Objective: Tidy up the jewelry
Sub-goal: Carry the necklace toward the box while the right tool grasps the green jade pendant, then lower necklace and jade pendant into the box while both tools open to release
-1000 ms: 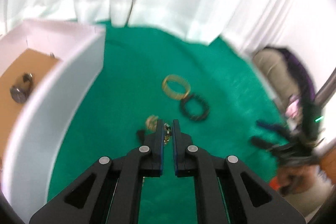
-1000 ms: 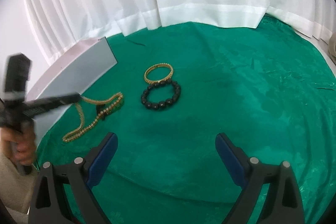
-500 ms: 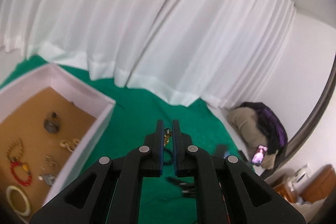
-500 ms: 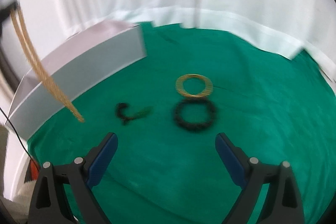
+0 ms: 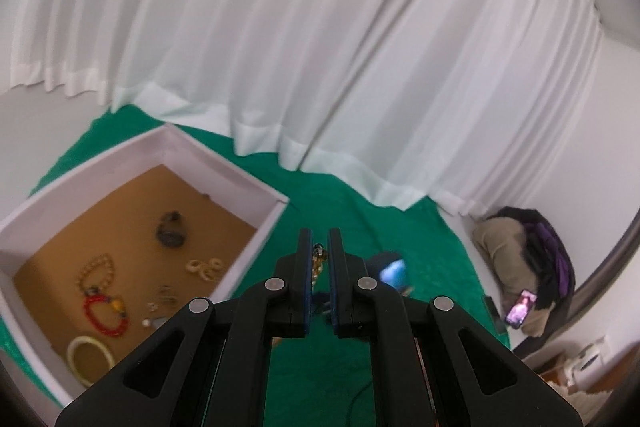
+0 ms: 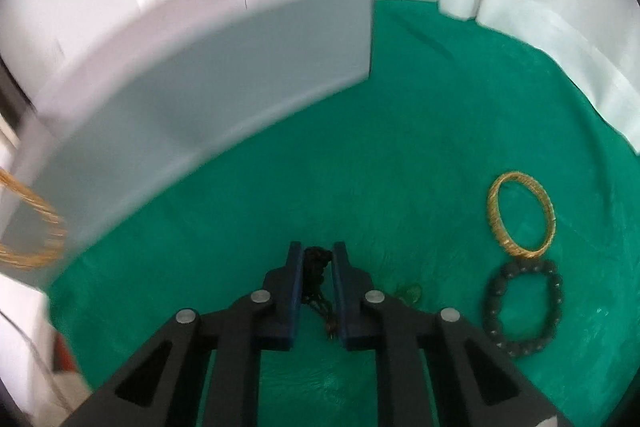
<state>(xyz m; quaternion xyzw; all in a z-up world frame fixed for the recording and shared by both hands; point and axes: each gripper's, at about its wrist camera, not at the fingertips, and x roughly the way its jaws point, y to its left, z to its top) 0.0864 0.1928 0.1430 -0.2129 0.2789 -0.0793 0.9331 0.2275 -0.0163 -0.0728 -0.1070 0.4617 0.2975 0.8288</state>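
Note:
My left gripper (image 5: 319, 247) is shut on a gold chain necklace (image 5: 318, 263) and holds it in the air beside the white jewelry box (image 5: 256, 247). The chain's hanging end shows at the left edge of the right wrist view (image 6: 28, 227). The box holds a red bead bracelet (image 5: 105, 313), a cream bangle (image 5: 89, 359) and several other pieces. My right gripper (image 6: 318, 259) is down at the green cloth (image 6: 400, 155), shut on a black corded piece (image 6: 316, 267). A gold bangle (image 6: 520, 215) and a black bead bracelet (image 6: 520, 307) lie to its right.
The box's white wall (image 6: 208, 99) stands close ahead and to the left of my right gripper. White curtains (image 5: 320, 47) hang behind the table. A bag with clothes and a lit phone (image 5: 520, 307) lie on the floor at the right.
My left gripper rose with the gold chain and swung toward the box. My right gripper moved left and down and closed on the black corded piece.

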